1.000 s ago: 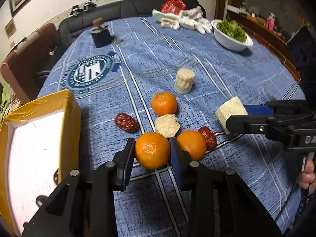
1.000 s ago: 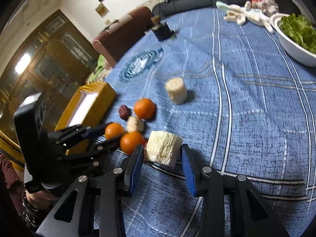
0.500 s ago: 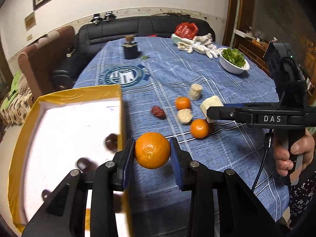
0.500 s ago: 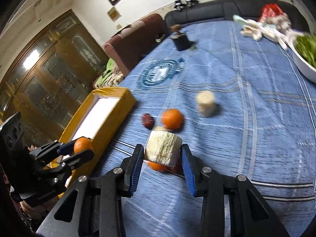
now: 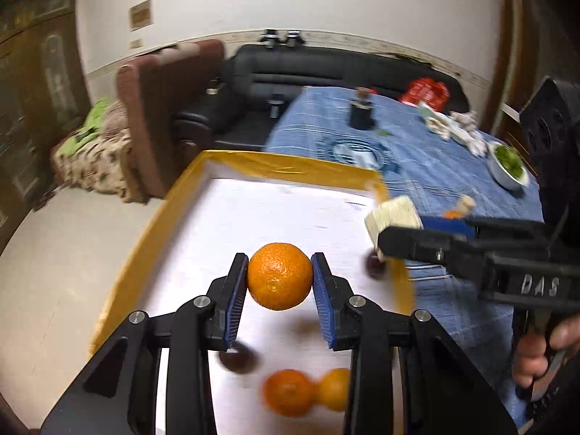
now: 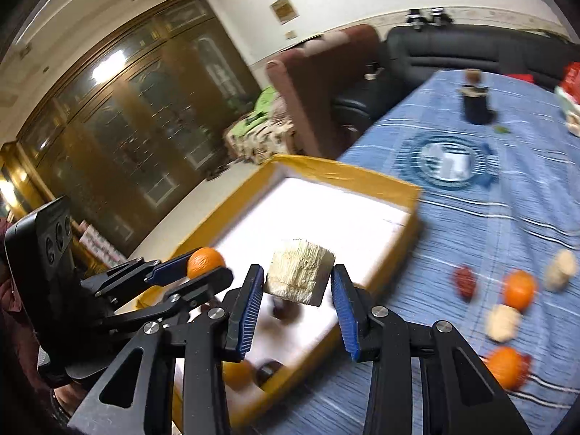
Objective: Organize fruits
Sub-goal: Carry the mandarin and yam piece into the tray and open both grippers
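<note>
My left gripper (image 5: 280, 282) is shut on an orange (image 5: 280, 281) and holds it above the white inside of the yellow box (image 5: 290, 168). Two oranges (image 5: 290, 391) and dark red dates (image 5: 239, 359) lie in the box below. My right gripper (image 6: 296, 291) is shut on a pale cream chunk (image 6: 299, 275) and holds it over the box's near right wall (image 6: 395, 250). The left gripper with its orange (image 6: 204, 261) shows in the right wrist view, and the right gripper's chunk (image 5: 393, 214) shows in the left wrist view.
On the blue tablecloth (image 6: 471, 210) lie two oranges (image 6: 519, 288), a date (image 6: 465, 280) and two cream chunks (image 6: 503, 322). A white bowl of greens (image 5: 507, 166) and a dark jar (image 5: 361, 112) stand farther back. Sofa and armchair stand beyond the table.
Both grippers have swung left from the table to over the yellow box, each still holding its load.
</note>
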The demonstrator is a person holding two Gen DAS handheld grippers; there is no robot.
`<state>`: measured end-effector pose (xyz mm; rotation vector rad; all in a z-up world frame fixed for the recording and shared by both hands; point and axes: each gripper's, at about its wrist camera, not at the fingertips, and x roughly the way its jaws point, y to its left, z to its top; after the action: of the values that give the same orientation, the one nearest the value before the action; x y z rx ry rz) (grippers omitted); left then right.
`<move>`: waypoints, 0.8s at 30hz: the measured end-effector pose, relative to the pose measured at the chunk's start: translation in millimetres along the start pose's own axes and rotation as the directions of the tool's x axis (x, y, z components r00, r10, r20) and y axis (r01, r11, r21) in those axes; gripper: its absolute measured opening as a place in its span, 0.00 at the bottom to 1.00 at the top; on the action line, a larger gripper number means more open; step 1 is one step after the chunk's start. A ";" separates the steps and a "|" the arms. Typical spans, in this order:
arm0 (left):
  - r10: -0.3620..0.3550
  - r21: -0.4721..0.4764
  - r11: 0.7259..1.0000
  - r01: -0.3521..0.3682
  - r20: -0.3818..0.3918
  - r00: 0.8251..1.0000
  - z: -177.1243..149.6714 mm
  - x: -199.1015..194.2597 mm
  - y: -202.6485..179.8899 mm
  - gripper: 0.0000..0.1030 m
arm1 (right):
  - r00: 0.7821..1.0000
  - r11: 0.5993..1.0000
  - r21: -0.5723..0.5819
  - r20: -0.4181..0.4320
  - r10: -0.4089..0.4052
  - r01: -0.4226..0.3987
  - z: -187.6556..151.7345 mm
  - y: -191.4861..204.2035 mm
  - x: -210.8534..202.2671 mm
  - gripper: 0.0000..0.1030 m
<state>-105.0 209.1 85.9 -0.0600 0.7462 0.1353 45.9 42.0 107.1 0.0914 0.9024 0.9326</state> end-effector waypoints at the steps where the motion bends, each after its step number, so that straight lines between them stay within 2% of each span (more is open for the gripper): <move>1: 0.014 -0.009 1.000 -0.014 -0.003 1.000 -0.1 2.1 6.7 0.32 | 1.000 1.000 -0.009 -0.010 0.002 -0.002 1.3 6.2 8.9 0.37; 4: 0.042 -0.042 0.998 -0.043 -0.019 0.999 -3.0 10.5 26.2 0.32 | 0.999 1.000 -0.024 -0.044 -0.016 0.015 6.9 19.2 34.0 0.37; 7: 0.064 -0.066 0.996 -0.067 -0.051 0.997 -6.2 22.0 38.7 0.32 | 0.991 0.998 -0.010 -0.118 -0.063 0.062 10.4 22.0 61.5 0.37; 13: 0.050 -0.098 0.993 -0.062 -0.120 0.992 -6.6 43.2 52.2 0.32 | 0.966 0.992 0.000 -0.231 -0.120 0.123 11.0 20.4 96.0 0.37; 19: 0.069 -0.018 0.997 -0.075 -0.230 0.971 -7.2 59.6 44.5 0.33 | 0.950 0.989 -0.014 -0.275 -0.148 0.150 11.3 22.9 108.8 0.40; 20: 0.076 -0.015 0.997 -0.082 -0.244 0.967 -8.1 61.4 44.6 0.35 | 0.948 0.988 -0.015 -0.280 -0.149 0.151 10.9 23.4 108.7 0.41; 21: 0.081 -0.016 0.996 -0.087 -0.248 0.965 -8.5 60.6 45.6 0.43 | 0.948 0.989 -0.015 -0.283 -0.147 0.149 10.6 23.7 107.6 0.42; 24: 0.103 -0.037 0.993 -0.113 -0.206 0.973 -7.2 49.0 47.3 0.53 | 0.962 0.991 -0.015 -0.239 -0.133 0.133 12.4 22.4 89.6 0.42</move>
<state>-81.1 260.2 47.0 -0.0800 0.9515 0.2537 64.2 124.6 68.2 -0.0825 1.1186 0.8281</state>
